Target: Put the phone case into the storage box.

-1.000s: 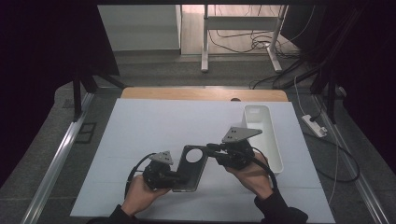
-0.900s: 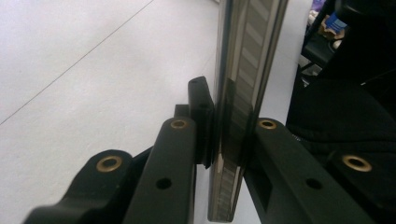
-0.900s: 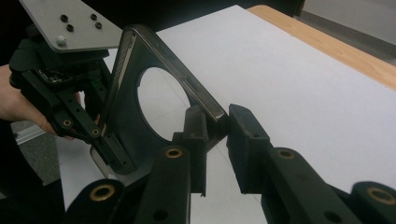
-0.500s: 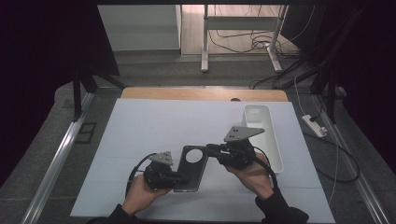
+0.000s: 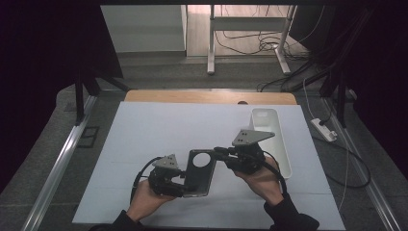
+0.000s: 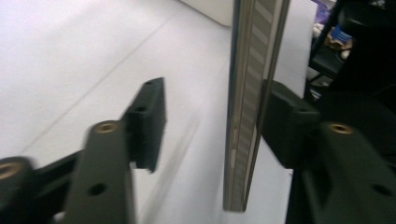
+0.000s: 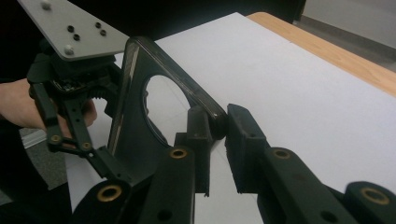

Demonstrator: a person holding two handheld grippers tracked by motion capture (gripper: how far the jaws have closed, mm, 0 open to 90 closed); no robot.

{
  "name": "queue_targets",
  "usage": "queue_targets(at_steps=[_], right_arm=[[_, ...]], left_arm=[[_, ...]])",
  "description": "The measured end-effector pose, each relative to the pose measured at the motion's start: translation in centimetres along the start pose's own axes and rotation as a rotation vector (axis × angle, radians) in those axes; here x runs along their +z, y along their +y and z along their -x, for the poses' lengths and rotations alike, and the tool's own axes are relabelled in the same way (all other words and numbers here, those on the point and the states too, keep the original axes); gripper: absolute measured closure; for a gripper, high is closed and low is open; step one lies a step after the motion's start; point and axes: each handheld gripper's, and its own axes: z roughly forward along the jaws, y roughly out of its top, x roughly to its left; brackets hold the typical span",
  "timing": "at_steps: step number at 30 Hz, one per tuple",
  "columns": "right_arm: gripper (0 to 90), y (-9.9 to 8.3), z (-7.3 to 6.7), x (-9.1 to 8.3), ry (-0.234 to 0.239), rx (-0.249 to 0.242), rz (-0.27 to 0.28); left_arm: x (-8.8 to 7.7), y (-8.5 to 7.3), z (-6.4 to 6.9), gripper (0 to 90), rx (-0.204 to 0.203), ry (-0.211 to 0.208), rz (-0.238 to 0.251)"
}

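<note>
A: Which parts are hidden or cut off?
B: The far rim of the long white plastic tray point(image 5: 269, 120) is partly covered by the right gripper point(image 5: 220, 152); the lower corner of the dark flat phone case with a round camera opening point(image 5: 198, 172) is masked by the left gripper point(image 5: 183, 183).

A: How is the case oriented, and where is it held?
B: Its long axis is directed away from the person, round opening at the far end. It is held between both grippers above the pale sheet-covered table point(image 5: 159, 130), near the front edge. In the left gripper view the case point(image 6: 247, 102) is seen edge-on, touching one jaw; the other stands apart, so the left claw is spread. In the right gripper view the case's corner point(image 7: 205, 105) is pinched between closed jaws.

A: What surrounds it?
B: The tray lies just beside the right hand point(image 5: 262, 178); a white power strip point(image 5: 323, 130) is seen on the floor.
</note>
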Motion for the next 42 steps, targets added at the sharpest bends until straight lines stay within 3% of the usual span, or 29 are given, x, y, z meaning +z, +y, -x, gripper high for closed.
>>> queue_targets(at_steps=[11,17,26,35,42], right_arm=[[79.3,-0.1,0.8,-0.5,-0.035,-0.001,0.002],[79.3,-0.1,1.6,-1.1,-0.058,0.016,0.006],[79.2,0.2,2.6,-1.9,-0.083,0.028,0.006],[79.2,0.6,3.7,-2.8,-0.103,0.04,0.01],[79.3,0.9,4.8,-3.4,-0.115,0.058,0.02]], left_arm=[[-0.8,-0.3,0.4,15.8,0.031,0.084,-0.024],[-1.9,-1.2,0.1,5.1,-0.003,0.146,-0.006],[-3.9,-2.8,0.0,2.0,-0.029,0.218,0.044],[-5.4,-4.5,0.2,1.4,-0.052,0.242,0.09],[-6.4,-5.8,0.3,0.0,-0.065,0.298,0.086]])
